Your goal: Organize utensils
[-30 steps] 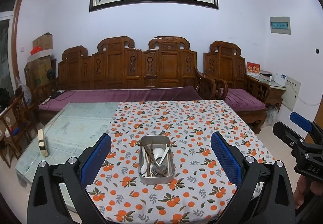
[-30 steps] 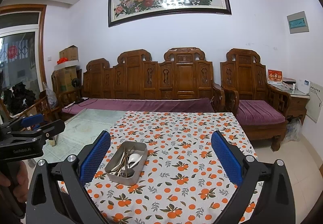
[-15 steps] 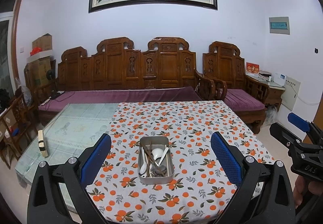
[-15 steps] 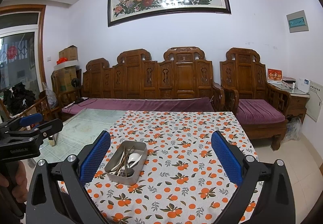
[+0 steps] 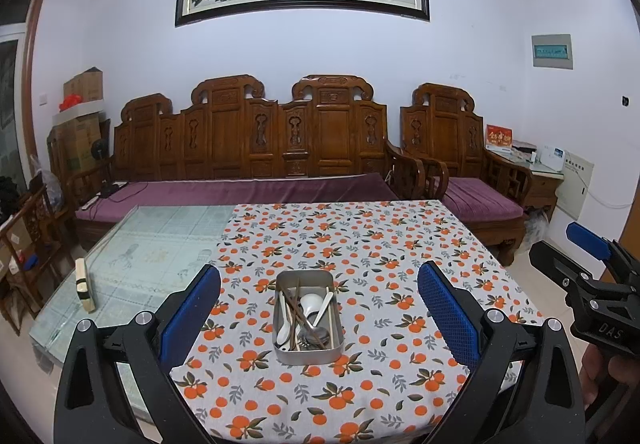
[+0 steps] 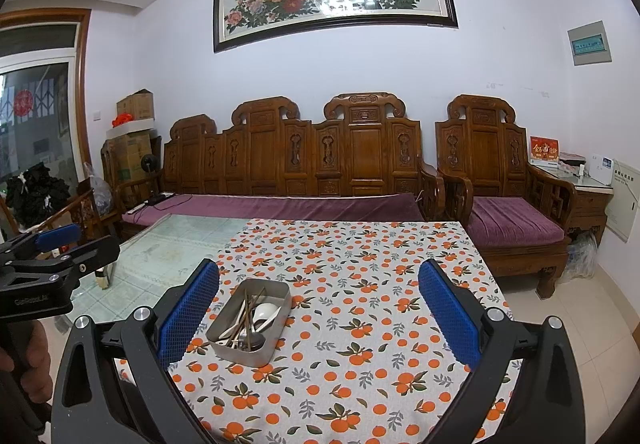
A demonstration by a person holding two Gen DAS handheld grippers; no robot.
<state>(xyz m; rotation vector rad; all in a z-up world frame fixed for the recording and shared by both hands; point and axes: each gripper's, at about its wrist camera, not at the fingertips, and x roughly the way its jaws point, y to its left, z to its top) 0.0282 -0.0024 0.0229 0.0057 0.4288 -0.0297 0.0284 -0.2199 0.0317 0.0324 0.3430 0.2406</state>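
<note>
**Colleague:** What does your left wrist view give you?

**Me:** My left tool (image 5: 319,306) is spread wide and carries nothing. The rectangular grey metal tin (image 5: 308,316) sits straight ahead between its blue pads, on the orange-fruit patterned tablecloth (image 5: 360,244) over the table. In the tin, white ceramic spoons (image 5: 310,304), dark wooden chopsticks (image 5: 298,310) and a steel spoon (image 5: 316,334) lie jumbled and crossing. My right tool (image 5: 588,256) hangs off to the right, clear of the table.

**Colleague:** And the right wrist view?

**Me:** That tool (image 6: 319,308) is wide too, nothing gripped; the tin (image 6: 250,320) lies ahead and left of centre, close to its left pad. The left tool (image 6: 60,252) is at the far left.

**Colleague:** Why held back like that?

**Me:** I judge it keeps everything framed. Gathered in one tin may already count as organized, or sorting may remain; I can't tell which.
</note>
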